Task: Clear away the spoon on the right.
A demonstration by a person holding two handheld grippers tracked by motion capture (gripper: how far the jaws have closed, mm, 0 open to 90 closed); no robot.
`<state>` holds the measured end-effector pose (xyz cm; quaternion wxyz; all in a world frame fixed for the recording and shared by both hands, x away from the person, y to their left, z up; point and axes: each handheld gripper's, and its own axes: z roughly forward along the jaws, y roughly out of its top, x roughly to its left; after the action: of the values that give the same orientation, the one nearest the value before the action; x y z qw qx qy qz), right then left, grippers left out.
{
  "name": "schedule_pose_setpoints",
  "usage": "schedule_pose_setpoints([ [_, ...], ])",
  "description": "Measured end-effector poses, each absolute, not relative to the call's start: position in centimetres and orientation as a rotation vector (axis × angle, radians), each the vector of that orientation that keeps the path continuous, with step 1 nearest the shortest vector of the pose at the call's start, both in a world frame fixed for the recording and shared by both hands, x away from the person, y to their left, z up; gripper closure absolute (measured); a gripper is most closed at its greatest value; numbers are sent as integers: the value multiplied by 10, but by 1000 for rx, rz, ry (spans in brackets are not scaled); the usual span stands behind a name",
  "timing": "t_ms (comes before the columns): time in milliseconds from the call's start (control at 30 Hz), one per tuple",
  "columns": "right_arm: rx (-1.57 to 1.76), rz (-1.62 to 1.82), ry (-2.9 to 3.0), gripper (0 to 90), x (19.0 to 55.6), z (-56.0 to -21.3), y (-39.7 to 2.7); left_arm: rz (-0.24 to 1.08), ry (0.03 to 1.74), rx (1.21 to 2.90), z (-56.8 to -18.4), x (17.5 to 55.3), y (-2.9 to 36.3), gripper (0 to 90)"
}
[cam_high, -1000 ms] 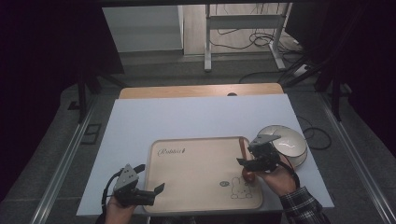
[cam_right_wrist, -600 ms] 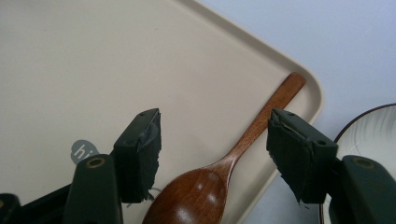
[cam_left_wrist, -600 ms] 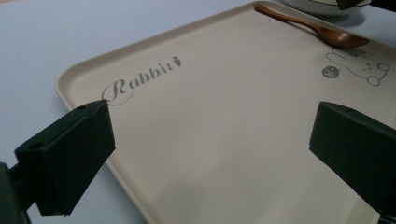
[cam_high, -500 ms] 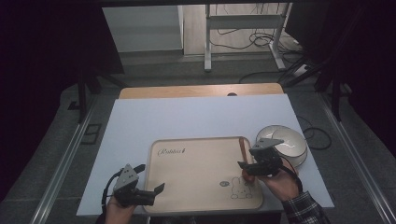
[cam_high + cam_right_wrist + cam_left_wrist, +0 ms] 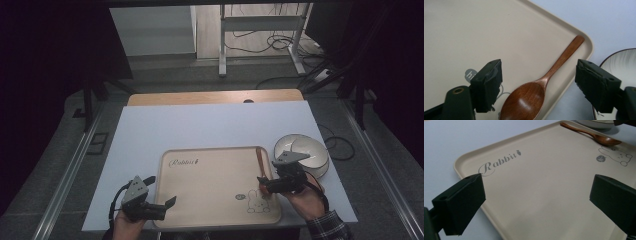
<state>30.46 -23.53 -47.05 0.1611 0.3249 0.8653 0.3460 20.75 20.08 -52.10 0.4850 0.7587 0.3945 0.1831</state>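
left gripper point(image 5: 150, 202) hovers at the near-left corner of the beige tray point(image 5: 200, 200), its jaws spread wide with nothing between them; in the left gripper view the black pads frame the "rabbit" lettering and bare tray surface, touching neither. moving right across the tray, the wooden spoon point(image 5: 261, 167) lies flat along the right edge, bowl toward the person and handle pointing away, its bowl just beside the printed rabbit drawing point(image 5: 257, 202). over it sits the right gripper point(image 5: 267, 186), whose jaws have just been opening: in the right gripper view the two pads stand apart on either side of the spoon point(image 5: 541, 85), and neither presses on the wood. farther right, off the tray on the white table point(image 5: 210, 125), a pale bowl point(image 5: 305, 150) rests just beside the tray's rim.

judging by this, the step in hand looks like the release of the spoon onto the tray, with the spoon already resting on its own. the next move calls for lifting the right gripper straight up and back so the pads clear the spoon bowl without nudging it, and then likely turning toward the bowl at the right.
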Motion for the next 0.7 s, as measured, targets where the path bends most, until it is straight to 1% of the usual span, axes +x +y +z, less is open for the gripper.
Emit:
schedule_pose_setpoints([
  [333,924,1017,2458,162,297,-469,-243,447,960,1848,-521,208,201,0],
  [700,926,1020,2431,137,289,-468,-255,446,960,1847,-521,208,201,0],
])
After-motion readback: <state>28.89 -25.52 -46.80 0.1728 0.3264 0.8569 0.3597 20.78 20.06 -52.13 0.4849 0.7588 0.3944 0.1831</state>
